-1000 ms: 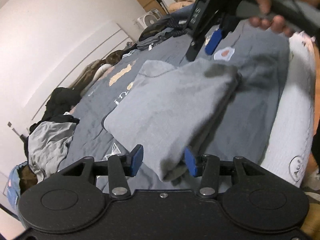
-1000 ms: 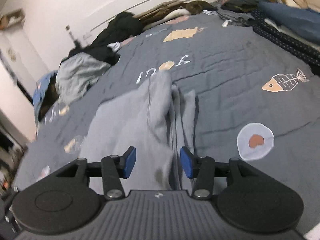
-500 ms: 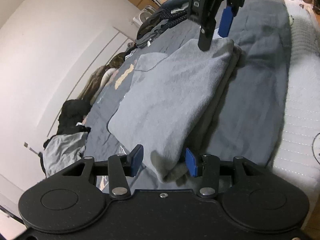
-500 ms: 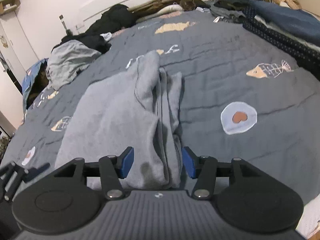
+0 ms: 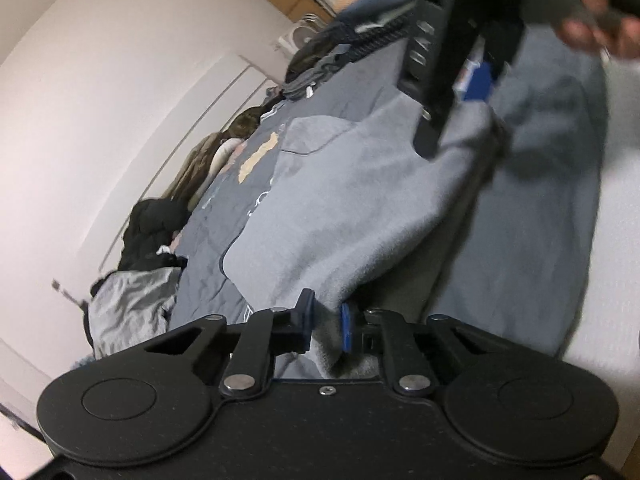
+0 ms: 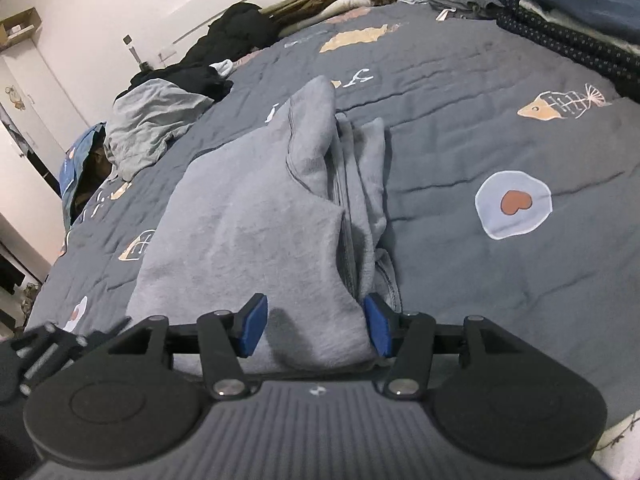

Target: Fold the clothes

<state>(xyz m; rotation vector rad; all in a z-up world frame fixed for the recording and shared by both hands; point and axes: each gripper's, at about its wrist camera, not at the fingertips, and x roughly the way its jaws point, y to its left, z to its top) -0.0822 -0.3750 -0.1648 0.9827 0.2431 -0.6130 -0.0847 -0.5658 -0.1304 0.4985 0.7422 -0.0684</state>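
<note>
A light grey fleece garment lies folded on the dark blue bedspread; it also shows in the right wrist view. My left gripper is shut on the garment's near corner, with cloth bunched between the blue pads. My right gripper is open, its pads astride the garment's near edge, low over it. The right gripper also appears in the left wrist view, above the garment's far corner.
Piles of unfolded clothes lie along the far side of the bed: a grey shirt, black garments, and a dark stack at the right. A white wall stands behind. The white mattress edge is at the right.
My left gripper has closed on the garment's near corner. My right gripper has come down closer to the garment's edge and stayed open.
</note>
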